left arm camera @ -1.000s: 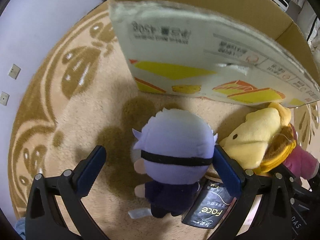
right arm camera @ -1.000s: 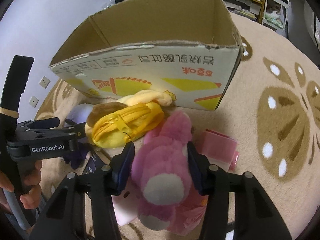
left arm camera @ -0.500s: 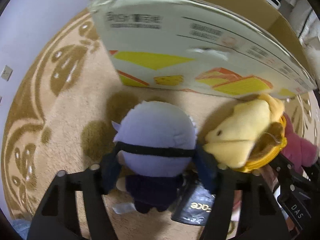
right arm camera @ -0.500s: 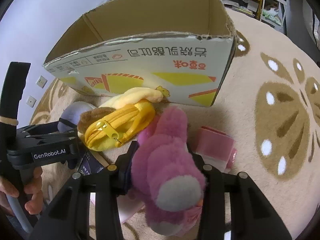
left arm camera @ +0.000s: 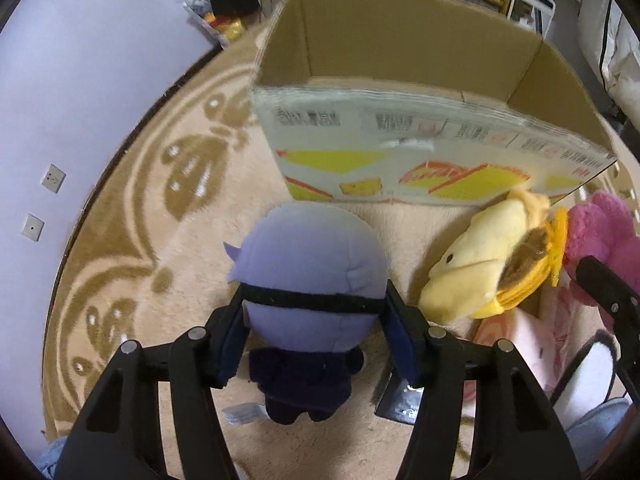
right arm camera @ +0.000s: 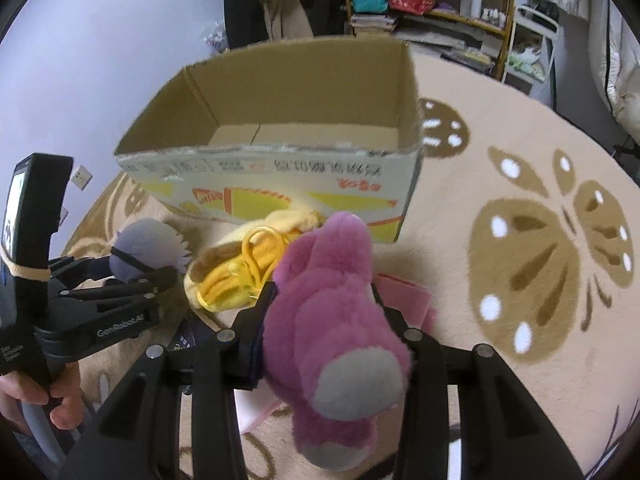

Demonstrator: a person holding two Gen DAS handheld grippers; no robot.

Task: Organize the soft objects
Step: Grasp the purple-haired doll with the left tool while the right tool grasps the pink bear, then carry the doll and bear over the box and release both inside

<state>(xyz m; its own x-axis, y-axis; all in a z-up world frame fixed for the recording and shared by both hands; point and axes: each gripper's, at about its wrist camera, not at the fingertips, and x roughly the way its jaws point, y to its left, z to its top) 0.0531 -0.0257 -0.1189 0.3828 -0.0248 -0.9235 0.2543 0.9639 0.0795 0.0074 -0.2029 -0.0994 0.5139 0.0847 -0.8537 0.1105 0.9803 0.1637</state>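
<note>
Left gripper (left arm camera: 314, 330): fingers (left arm camera: 402, 350) pressed onto both sides of the head of the lavender doll (left arm camera: 312, 280), level with its black eye band; jaws have just been closing, part-way shut, doll between them. Doll hangs just in front of the cardboard box (left arm camera: 420, 152), above the carpet (left arm camera: 132, 240).

Right gripper (right arm camera: 320, 320): fingers (right arm camera: 260, 328) squeezed into the body of the pink plush bear (right arm camera: 336, 320); jaws have just been closing. Bear sits near the box front wall.

Handling, judged: both light, soft, compressible, not fragile; pile gives grip, little slip. Take the bulkiest stuffed part, head or torso; limbs would flop.

Adjacent: yellow plush pouch (right arm camera: 244, 268) lying between the two, just beside the box; box appears empty.
</note>
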